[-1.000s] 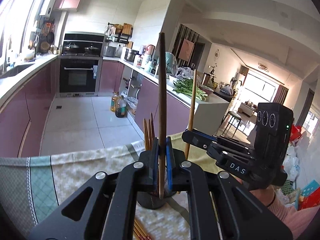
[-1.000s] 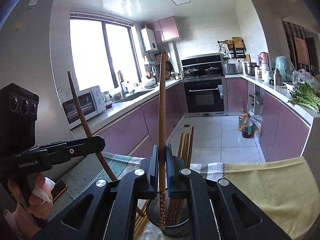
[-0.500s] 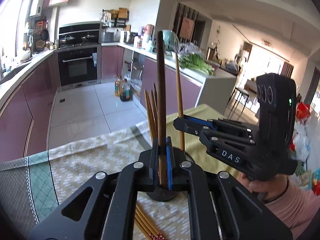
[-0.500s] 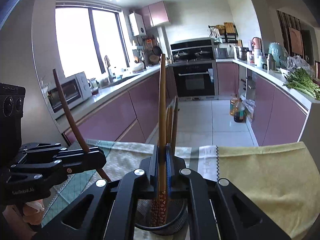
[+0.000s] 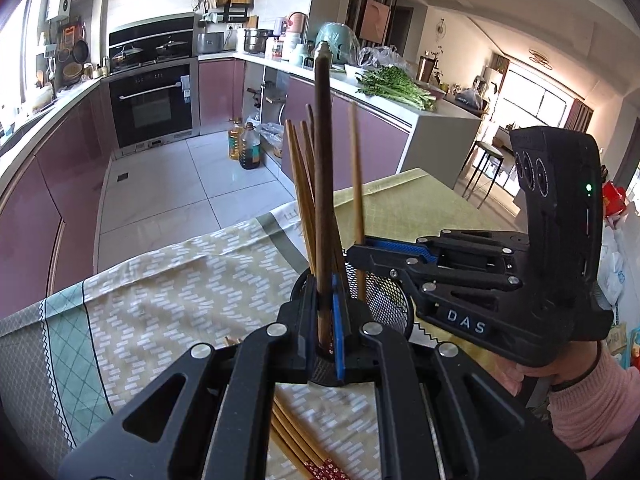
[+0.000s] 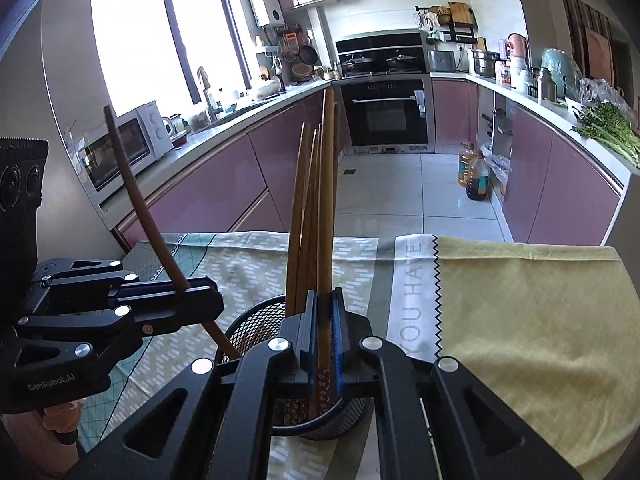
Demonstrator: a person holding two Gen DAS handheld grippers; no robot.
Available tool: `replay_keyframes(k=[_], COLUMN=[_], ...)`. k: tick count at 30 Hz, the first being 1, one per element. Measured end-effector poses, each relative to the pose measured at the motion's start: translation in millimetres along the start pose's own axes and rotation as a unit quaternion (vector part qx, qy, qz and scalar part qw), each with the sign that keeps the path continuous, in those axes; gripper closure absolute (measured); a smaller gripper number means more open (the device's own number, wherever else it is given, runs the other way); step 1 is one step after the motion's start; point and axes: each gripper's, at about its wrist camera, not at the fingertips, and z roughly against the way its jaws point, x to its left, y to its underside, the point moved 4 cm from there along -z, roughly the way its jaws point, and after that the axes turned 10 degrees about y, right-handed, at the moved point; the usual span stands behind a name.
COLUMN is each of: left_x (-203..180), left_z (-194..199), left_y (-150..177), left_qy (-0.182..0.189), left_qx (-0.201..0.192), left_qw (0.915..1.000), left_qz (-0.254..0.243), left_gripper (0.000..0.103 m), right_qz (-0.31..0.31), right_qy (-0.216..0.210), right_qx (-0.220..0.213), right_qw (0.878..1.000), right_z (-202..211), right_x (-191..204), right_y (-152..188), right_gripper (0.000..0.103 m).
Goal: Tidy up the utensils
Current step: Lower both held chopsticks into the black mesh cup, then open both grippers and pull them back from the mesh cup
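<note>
A black mesh utensil holder [image 6: 256, 328] [image 5: 384, 300] stands on the table with several wooden chopsticks [image 6: 304, 216] upright in it. My left gripper [image 5: 326, 328] is shut on a dark brown chopstick [image 5: 322, 160], held upright with its lower end at the holder's rim. My right gripper [image 6: 324, 340] is shut on a light wooden chopstick [image 6: 327, 200], its patterned lower end inside the holder. The right gripper also shows in the left wrist view [image 5: 360, 248], the left gripper in the right wrist view [image 6: 192, 300].
More chopsticks [image 5: 296, 440] lie loose on the patterned tablecloth [image 5: 180, 292] near the left gripper. A yellow cloth [image 6: 520, 320] covers the table's right side. Kitchen counters, an oven and oil bottles [image 5: 244, 148] stand beyond the table edge.
Both grippers have moved down and closer to the holder with their chopsticks. The right chopstick's lower end has gone into the holder; the left one now reaches its rim.
</note>
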Motion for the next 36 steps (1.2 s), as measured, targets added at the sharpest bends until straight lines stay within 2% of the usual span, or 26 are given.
replay_keyframes(k=[2,4,7,9,15,18,22,23,25,29,36], left_x=[5,9,11,14,24,28,32,34,35,38,44], left_z=[-4,-6,-5,-1,22,37,59,64,72,76,64], left_y=[-1,-1,3,8,25,35,53,58,69,92,132], left_qy=[-0.003,-0.008,-0.005,-0.007,-0.013,-0.025,-0.035,-0.04,-0.05,-0.064,-0.086], left_qx=[0.001,-0.001,-0.006,-0.012,-0.044,-0.058,-0.076,-0.078,-0.08,-0.07,-0.035], left_qw=[0.9999,0.9998,0.9996,0.9993,0.9976,0.9965,0.9948,0.9944,0.9938,0.9931,0.9917], left_qz=[0.011,0.019,0.026,0.033,0.052,0.055,0.059,0.06,0.06,0.069,0.088], left_gripper=[0.095,0.089,0.084,0.082,0.08,0.076,0.072,0.071,0.064,0.06,0.051], right_qz=[-0.001,-0.005,-0.01,-0.008,-0.005,0.007,0.03,0.039,0.05,0.061,0.06], right_qy=[0.0,0.001,0.001,0.001,-0.002,-0.012,-0.047,-0.062,-0.08,-0.102,-0.096], right_qx=[0.001,-0.002,-0.01,-0.017,-0.035,-0.043,-0.052,-0.048,-0.037,-0.004,0.063], right_qw=[1.0,1.0,1.0,1.0,0.999,0.999,0.997,0.996,0.995,0.993,0.992], right_z=[-2,-2,2,6,20,31,51,55,59,51,18], right_x=[1,-2,-2,-2,1,8,25,31,40,60,76], right_y=[0,0,0,-1,2,6,20,25,35,62,106], right_gripper=[0.095,0.095,0.087,0.086,0.081,0.077,0.073,0.072,0.063,0.063,0.063])
